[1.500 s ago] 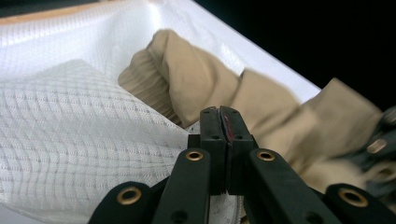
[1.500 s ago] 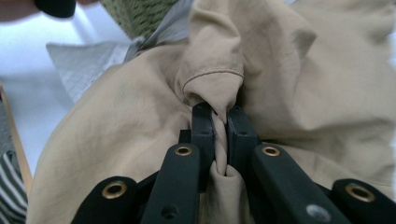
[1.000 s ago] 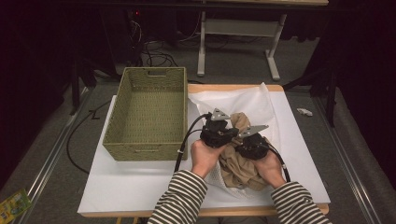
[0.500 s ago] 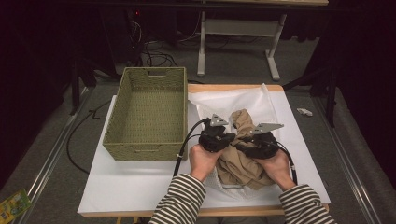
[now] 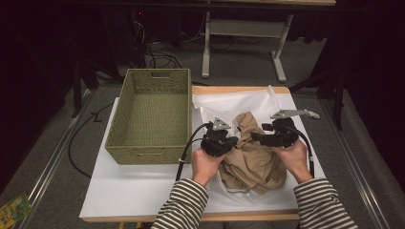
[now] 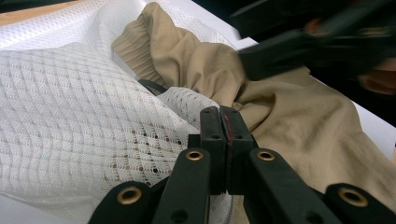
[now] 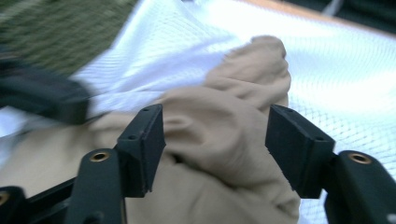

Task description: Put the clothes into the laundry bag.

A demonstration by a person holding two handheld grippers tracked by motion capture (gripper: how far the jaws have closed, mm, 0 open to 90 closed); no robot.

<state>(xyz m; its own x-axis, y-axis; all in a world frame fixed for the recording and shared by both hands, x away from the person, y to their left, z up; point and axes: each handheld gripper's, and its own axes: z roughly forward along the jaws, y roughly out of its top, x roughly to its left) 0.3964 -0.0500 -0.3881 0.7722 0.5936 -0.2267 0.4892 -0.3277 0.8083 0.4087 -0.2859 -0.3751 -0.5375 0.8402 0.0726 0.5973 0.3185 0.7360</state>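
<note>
A crumpled tan garment (image 5: pixel 253 155) lies on the right half of the bench, partly tucked into a white mesh laundry bag (image 5: pixel 229 105) spread under and around it. The left gripper (image 6: pixel 223 122) has its fingers pressed together at the bag's mesh edge, apparently pinching that edge, just beside the tan cloth. The right gripper (image 7: pixel 215 140) has its fingers spread wide around a raised fold of the garment, not yet closed on it. The step in hand looks like stuffing the garment into the bag; next, the right fingers would need to close on the fold and push it inward while the left holds the opening. A woven green basket (image 5: pixel 150 117) stands on the white bench (image 5: pixel 133 191) to the left. Beyond is a dim room with grey floor, cables and a desk frame.
</note>
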